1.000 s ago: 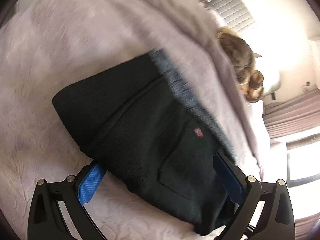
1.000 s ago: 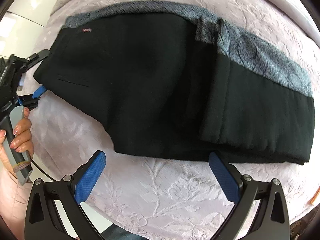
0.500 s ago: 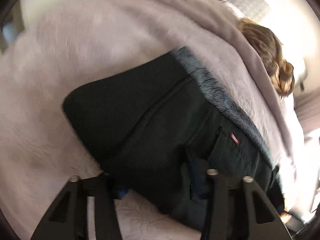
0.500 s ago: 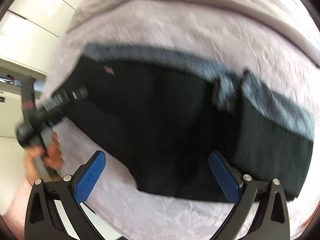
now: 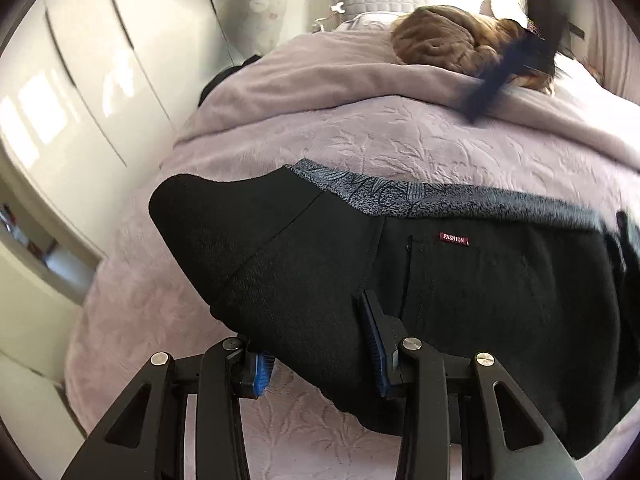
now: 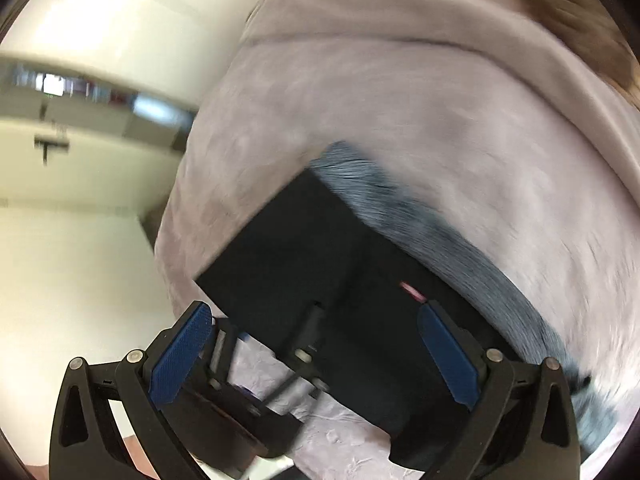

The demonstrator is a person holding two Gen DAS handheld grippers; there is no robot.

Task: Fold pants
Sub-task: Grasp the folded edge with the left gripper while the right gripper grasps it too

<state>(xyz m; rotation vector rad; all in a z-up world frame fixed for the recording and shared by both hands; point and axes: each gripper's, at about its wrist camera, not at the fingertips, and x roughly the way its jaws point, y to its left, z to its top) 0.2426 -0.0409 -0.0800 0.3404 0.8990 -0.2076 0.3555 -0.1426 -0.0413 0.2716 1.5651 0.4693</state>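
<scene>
Pants (image 5: pixel 460 300), black with a grey patterned lining along the far edge, lay partly folded on the bed (image 5: pixel 400 140). Nearest the left camera, the left hand-held gripper (image 5: pixel 316 344) had its jaws narrowed onto a bunched fold at the near edge by the waist, pads pressing the cloth. The right hand-held gripper (image 6: pixel 316 356) stood wide and empty above the same end; its view was blurred, so its contact with the cloth could not be judged. To fold well, both layers probably needed lifting together, kept taut and carried squarely over. No containers showed; farther back a brown plush shape (image 5: pixel 452 40) rested near the pillows.
</scene>
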